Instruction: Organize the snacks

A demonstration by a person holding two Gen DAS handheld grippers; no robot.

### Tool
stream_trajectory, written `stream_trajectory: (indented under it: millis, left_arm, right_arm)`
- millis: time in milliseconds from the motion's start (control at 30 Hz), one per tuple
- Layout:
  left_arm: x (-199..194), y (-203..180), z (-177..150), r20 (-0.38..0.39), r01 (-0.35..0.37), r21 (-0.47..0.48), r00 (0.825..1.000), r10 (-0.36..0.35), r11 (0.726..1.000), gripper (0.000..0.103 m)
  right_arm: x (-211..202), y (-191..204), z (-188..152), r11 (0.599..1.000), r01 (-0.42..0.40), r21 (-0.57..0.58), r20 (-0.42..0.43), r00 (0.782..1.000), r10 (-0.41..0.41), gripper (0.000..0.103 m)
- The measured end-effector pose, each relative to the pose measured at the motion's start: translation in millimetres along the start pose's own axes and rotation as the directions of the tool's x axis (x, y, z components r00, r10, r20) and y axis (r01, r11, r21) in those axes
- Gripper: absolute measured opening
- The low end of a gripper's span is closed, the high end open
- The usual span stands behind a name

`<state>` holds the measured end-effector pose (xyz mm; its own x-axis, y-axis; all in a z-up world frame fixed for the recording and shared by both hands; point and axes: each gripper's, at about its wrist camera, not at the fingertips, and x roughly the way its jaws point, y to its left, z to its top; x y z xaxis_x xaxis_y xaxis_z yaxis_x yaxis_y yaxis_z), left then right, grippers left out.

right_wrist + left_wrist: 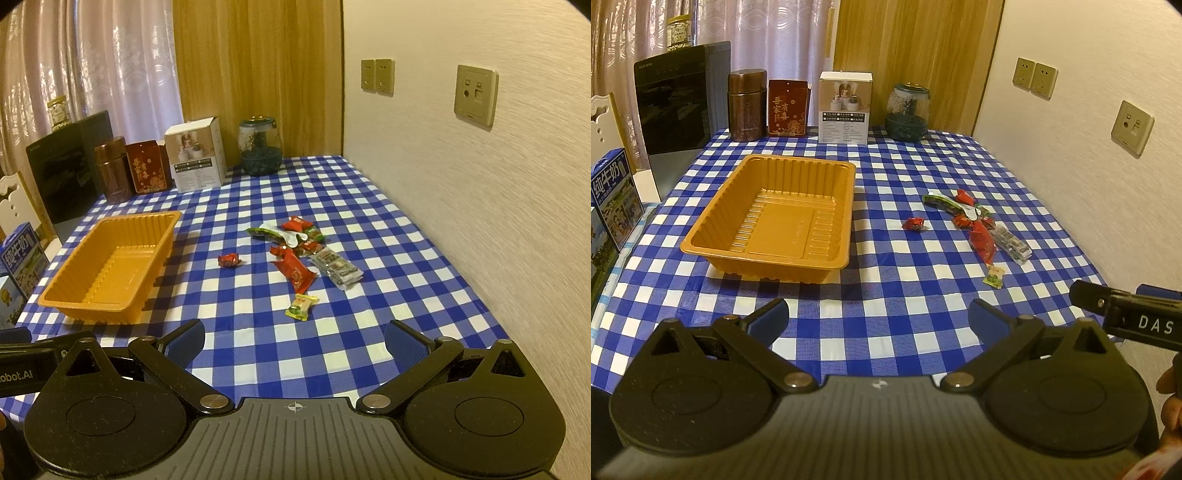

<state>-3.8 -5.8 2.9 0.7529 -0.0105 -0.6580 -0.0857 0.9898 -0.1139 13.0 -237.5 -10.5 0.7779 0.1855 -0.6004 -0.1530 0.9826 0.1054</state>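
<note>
Where crinkly wrappers (295, 251) scatter, ribbed orange plastic tray (768, 216) sits apart.

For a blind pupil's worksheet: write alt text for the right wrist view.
An open two-finger tool hovers over a blue-and-white checked tablecloth; wrapped snacks lie scattered ahead, right of an empty orange plastic tray.

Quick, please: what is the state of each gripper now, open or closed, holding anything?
Left gripper: open, holding nothing.
Right gripper: open, holding nothing.
</note>
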Motion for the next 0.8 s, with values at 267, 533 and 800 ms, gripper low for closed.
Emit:
stream_trajectory:
  millis: [267, 533, 800]
  left_arm:
    - [-0.3, -1.6, 0.1, 0.000, 0.000, 0.001, 1.000, 0.000, 1.000, 0.103]
    - [-0.2, -2.6, -0.5, -0.002, 0.003, 0.001, 1.000, -0.003, 1.000, 0.103]
    - [11.5, -1.2, -3.0, -0.025, 0.020, -0.002, 0.999, -0.020, 1.000, 0.103]
  right_arm:
    - [0.2, -0.7, -0.4, 1.000, -0.001, 0.002, -0.002, 1.000, 0.001, 0.103]
    - [2.1, -4.4, 1.9, 1.000, 0.002, 0.007, -0.004, 1.000, -0.002, 0.103]
    - [14.7, -14.2, -3.0, 0.999, 0.017, 0.033, -0.021, 1.000, -0.016, 0.103]
